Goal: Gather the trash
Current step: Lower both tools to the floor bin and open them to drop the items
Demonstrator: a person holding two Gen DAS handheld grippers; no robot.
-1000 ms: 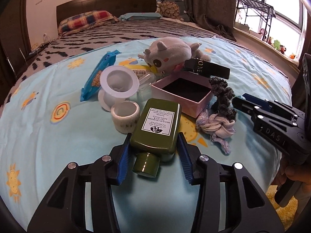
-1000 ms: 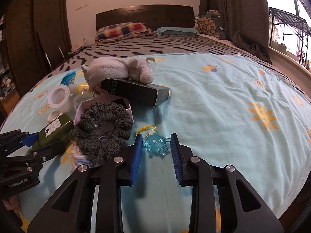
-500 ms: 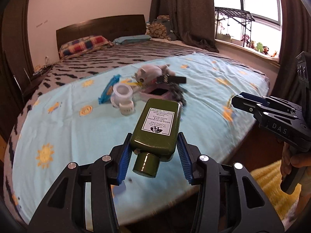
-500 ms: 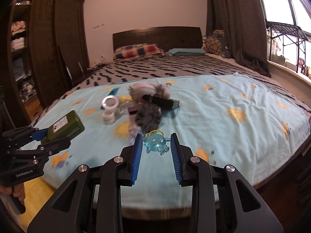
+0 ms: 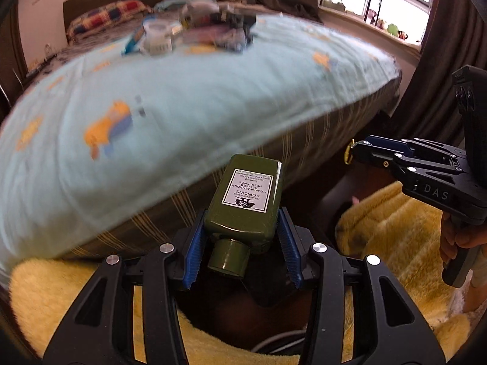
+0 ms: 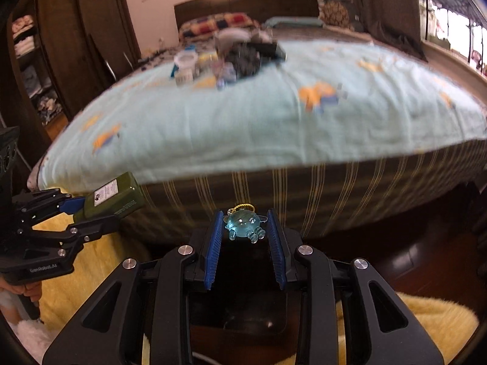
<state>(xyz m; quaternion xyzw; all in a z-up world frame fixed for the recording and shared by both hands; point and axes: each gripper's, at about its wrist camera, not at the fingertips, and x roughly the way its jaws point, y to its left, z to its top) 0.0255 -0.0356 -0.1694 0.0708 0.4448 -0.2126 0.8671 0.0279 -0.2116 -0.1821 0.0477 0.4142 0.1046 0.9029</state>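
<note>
My left gripper [image 5: 242, 245] is shut on a dark green bottle [image 5: 245, 200] with a white label, cap toward the camera. It hangs off the bed's foot, above a dark opening in the yellow rug. My right gripper [image 6: 245, 234] is shut on a small clear blue pig-shaped charm [image 6: 243, 224] with a yellow loop. The right wrist view shows the left gripper [image 6: 65, 213] with the green bottle [image 6: 111, 196] at the left. In the left wrist view the right gripper [image 5: 359, 152] shows at the right. A blurred pile of items [image 6: 225, 57] lies on the bed.
The bed with a light blue sun-print sheet [image 5: 152, 115] and striped mattress side [image 6: 334, 191] fills the background. A fluffy yellow rug [image 5: 392, 237] covers the floor. A dark box-like container [image 6: 237, 289] sits below the right gripper. A wardrobe [image 6: 45, 60] stands at the left, a window [image 5: 380, 3] at the right.
Both grippers pulled back from the bed and dropped below its edge, still holding the bottle and the charm. The bed's items now look far and blurred; the yellow rug came into view.
</note>
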